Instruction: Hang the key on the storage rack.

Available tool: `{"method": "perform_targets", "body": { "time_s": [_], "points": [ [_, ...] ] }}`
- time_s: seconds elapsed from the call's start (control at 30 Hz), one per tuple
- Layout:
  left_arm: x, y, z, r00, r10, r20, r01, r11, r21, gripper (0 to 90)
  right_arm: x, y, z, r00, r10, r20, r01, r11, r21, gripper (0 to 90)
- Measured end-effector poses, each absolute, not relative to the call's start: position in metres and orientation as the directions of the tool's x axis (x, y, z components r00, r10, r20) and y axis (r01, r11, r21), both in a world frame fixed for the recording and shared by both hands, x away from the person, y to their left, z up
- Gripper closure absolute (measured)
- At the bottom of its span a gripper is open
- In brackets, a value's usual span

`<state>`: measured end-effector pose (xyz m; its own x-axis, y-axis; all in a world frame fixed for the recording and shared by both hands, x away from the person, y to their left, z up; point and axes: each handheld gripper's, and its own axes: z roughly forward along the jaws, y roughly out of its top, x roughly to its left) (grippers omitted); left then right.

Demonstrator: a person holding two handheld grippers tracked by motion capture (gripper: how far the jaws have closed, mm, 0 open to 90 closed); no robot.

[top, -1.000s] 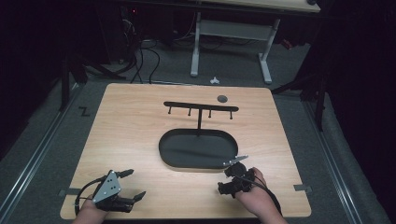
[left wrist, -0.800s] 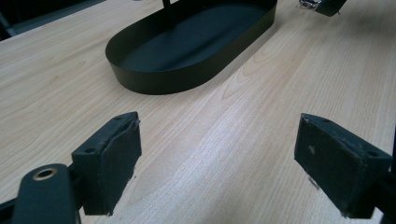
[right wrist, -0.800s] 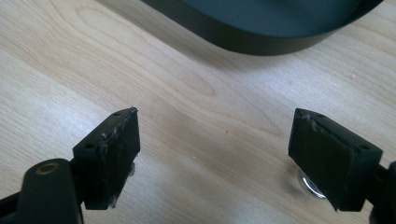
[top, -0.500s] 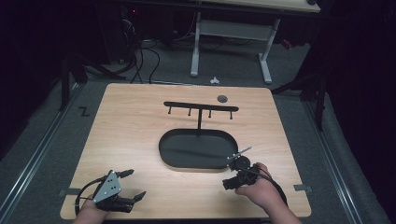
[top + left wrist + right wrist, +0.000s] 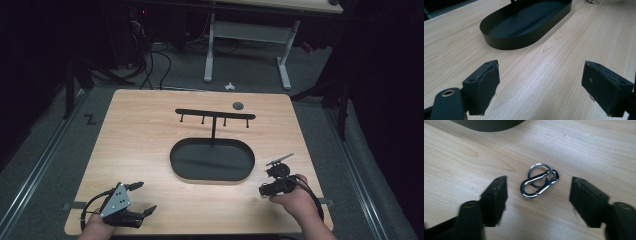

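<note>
R gripper [image 5: 539, 192]: jaws spread wide, nothing gripped; held low over the tabletop [image 5: 140, 145], off the tray's near-right end.
Carabiner [image 5: 537, 184]: silver clip w/ key ring [image 5: 536, 171] threaded on it; seen lying flat on the wood in the right gripper view, just below the tray's edge, between the two jaws but touched by neither. Gap left on both sides.
Ring detail: a smaller ring is seen at the carabiner's upper end; exact linkage can't be told.
L gripper [image 5: 541, 87]: jaws wide apart, empty; bare wood seen between the pads. In the high view it [image 5: 142, 197] is held near the table's front edge, well left of and nearer than the tray.
Tray [image 5: 177, 152]: black oval, shallow wall, set approx mid-table; inside looks bare in the left gripper view.
Rack [image 5: 215, 114]: black T-bar w/ small pegs hung beneath, its post rising from the tray's far side.
Disc [image 5: 238, 105]: small dark round item, beyond the tray, just right of the rack's bar.
Hands: R hand [image 5: 295, 202] wrapped round its gripper, near-right of tray; cable looped beside the wrist.
</note>
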<state>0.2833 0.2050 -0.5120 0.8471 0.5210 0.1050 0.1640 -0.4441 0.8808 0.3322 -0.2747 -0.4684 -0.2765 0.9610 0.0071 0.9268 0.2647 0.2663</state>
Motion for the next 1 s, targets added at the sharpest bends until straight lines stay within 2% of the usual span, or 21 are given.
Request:
{"method": "perform_targets", "body": {
  "time_s": [0.07,0.13,0.2,0.37,0.5,0.53,0.83,1.0],
  "points": [
    [0.283,0.205,-0.512,0.847,0.521,0.105,0.164,-0.445,0.881,15.2,0.334,-0.278,-0.469,-0.273,0.962,0.011,0.931,0.261,0.255,41.1],
    [0.283,0.204,-0.512,0.847,0.521,0.106,0.164,-0.445,0.880,15.3,0.336,-0.280,-0.470,-0.274,0.962,0.012,0.931,0.262,0.255,42.4],
    [0.283,0.205,-0.512,0.848,0.519,0.107,0.161,-0.444,0.882,15.3,0.340,-0.282,-0.474,-0.225,0.973,0.042,0.946,0.208,0.247,44.3],
    [0.283,0.206,-0.512,0.847,0.521,0.104,0.165,-0.443,0.881,15.3,0.343,-0.283,-0.482,-0.176,0.982,0.073,0.963,0.157,0.218,47.3],
    [0.283,0.206,-0.512,0.847,0.521,0.105,0.163,-0.443,0.882,15.3,0.342,-0.282,-0.486,-0.179,0.981,0.079,0.966,0.159,0.204,54.1],
    [0.283,0.206,-0.512,0.847,0.522,0.105,0.163,-0.442,0.882,15.3,0.342,-0.282,-0.486,-0.204,0.977,0.069,0.963,0.187,0.195,58.4],
    [0.283,0.205,-0.512,0.847,0.522,0.105,0.164,-0.444,0.881,15.3,0.340,-0.276,-0.479,-0.221,0.972,0.084,0.953,0.197,0.230,57.0],
    [0.283,0.205,-0.512,0.848,0.520,0.107,0.161,-0.445,0.881,15.3,0.337,-0.268,-0.487,-0.251,0.965,0.076,0.956,0.235,0.176,59.3]
  ]
}}
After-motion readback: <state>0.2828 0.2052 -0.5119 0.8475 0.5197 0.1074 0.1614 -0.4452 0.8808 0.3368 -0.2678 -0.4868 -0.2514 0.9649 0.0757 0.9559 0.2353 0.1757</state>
